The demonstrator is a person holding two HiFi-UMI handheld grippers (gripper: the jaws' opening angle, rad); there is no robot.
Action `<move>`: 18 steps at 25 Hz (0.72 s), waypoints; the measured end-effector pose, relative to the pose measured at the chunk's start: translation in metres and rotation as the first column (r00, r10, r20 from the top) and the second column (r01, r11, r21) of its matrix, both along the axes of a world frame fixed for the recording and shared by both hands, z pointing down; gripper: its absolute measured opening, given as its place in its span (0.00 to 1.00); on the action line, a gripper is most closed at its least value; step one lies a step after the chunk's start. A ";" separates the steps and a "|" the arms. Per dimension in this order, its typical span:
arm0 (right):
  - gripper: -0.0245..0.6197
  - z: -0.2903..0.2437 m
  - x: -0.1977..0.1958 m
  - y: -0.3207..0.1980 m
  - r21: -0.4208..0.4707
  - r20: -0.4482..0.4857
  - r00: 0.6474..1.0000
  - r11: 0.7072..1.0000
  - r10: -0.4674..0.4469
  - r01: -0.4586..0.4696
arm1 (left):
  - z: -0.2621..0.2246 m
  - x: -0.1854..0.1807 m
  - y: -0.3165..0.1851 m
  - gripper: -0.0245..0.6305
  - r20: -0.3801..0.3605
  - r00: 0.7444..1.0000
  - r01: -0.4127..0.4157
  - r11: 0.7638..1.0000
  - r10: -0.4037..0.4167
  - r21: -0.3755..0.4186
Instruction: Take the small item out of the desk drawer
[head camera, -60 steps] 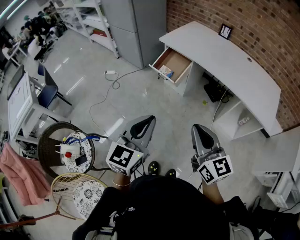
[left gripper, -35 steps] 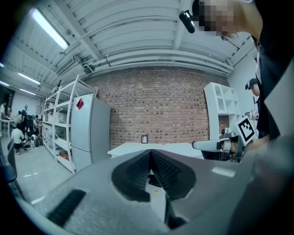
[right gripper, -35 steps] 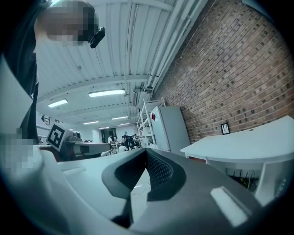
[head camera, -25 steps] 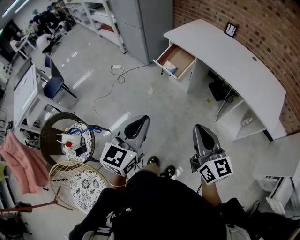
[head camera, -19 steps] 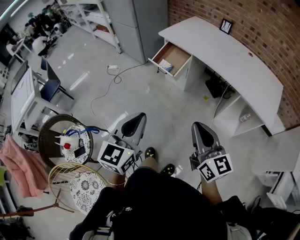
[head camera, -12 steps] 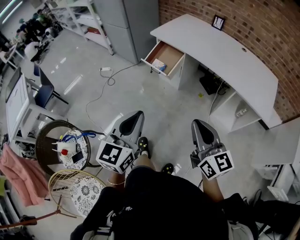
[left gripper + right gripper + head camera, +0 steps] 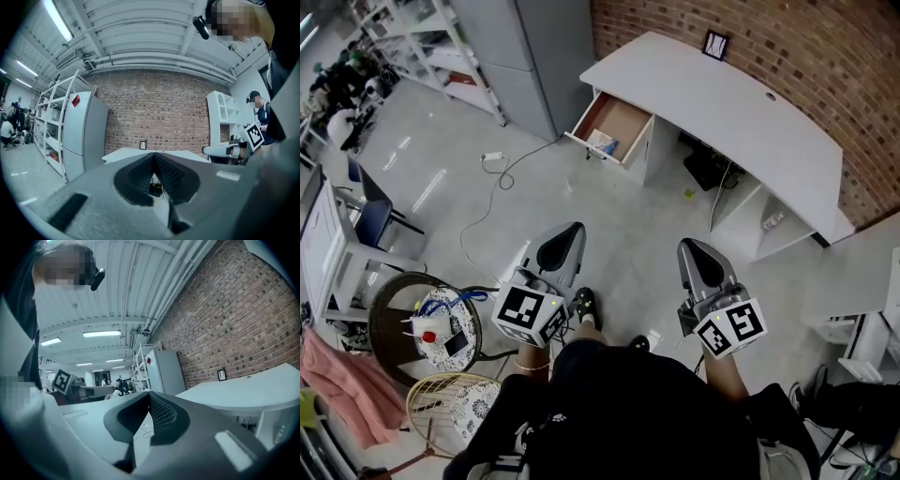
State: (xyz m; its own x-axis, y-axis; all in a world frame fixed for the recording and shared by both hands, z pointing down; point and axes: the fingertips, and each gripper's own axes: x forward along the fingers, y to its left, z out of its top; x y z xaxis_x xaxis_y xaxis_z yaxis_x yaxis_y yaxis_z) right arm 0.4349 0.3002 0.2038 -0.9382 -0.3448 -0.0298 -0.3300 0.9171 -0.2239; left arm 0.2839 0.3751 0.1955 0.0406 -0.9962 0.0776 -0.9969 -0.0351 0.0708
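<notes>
- The left gripper [image 7: 565, 242] is held level in front of the person, its jaws pressed together with nothing between them.
- The right gripper [image 7: 696, 255] is level too, to the right of the left one and apart from it, and its jaws are likewise closed on nothing.
- Both grippers point across bare grey floor toward a white curved desk [image 7: 750, 117], which stands against a brick wall [image 7: 825, 56] at the far right.
- A drawer [image 7: 625, 116] at the desk's left end is pulled out, showing its brown bottom.
- The small item [image 7: 602, 142] lies inside the drawer, close behind the front panel (pale blue and white, too small to make out further), well apart from both grippers.
- A small black picture frame [image 7: 715, 43] stands at the desk's far edge, by the wall.
- A grey cabinet [image 7: 534, 47] stands left of the desk, and a white cable [image 7: 499, 178] trails over the floor in front of it.
- At the near left, a round side table [image 7: 431, 323] carries small objects, with a racket [image 7: 441, 398] just beside it.
- A dark shoe [image 7: 584, 302] shows on the floor between the grippers.
</notes>
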 end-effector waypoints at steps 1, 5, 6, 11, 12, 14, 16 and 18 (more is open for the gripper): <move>0.06 0.000 -0.003 -0.002 -0.001 -0.004 1.000 1.000 0.005 -0.005 | 0.000 -0.004 -0.003 0.04 0.003 1.000 -0.007 1.000 0.007 -0.002; 0.06 0.000 -0.016 -0.012 -0.002 -0.013 1.000 1.000 0.025 -0.025 | 0.002 -0.017 -0.015 0.04 0.001 0.999 -0.033 0.999 0.033 -0.009; 0.06 0.000 -0.019 -0.014 -0.001 -0.016 0.999 1.000 0.028 -0.028 | 0.002 -0.020 -0.019 0.04 0.000 0.999 -0.039 0.999 0.039 -0.011; 0.06 0.001 -0.038 -0.024 -0.010 -0.026 0.999 0.999 0.038 -0.038 | 0.005 -0.040 -0.032 0.04 -0.007 0.998 -0.057 0.998 0.057 -0.020; 0.06 0.001 -0.042 -0.026 -0.010 -0.028 0.999 0.999 0.040 -0.041 | 0.005 -0.043 -0.035 0.04 -0.010 0.998 -0.059 0.998 0.059 -0.019; 0.06 0.002 -0.048 -0.032 -0.013 -0.031 0.998 0.999 0.048 -0.048 | 0.007 -0.050 -0.041 0.04 -0.017 0.998 -0.062 0.998 0.062 -0.023; 0.06 0.002 -0.053 -0.038 -0.014 -0.034 0.998 0.999 0.052 -0.052 | 0.008 -0.057 -0.046 0.04 -0.022 0.998 -0.063 0.998 0.063 -0.024; 0.06 0.003 -0.060 -0.042 -0.014 -0.037 0.998 0.999 0.051 -0.051 | 0.009 -0.063 -0.051 0.04 -0.023 0.998 -0.062 0.998 0.062 -0.024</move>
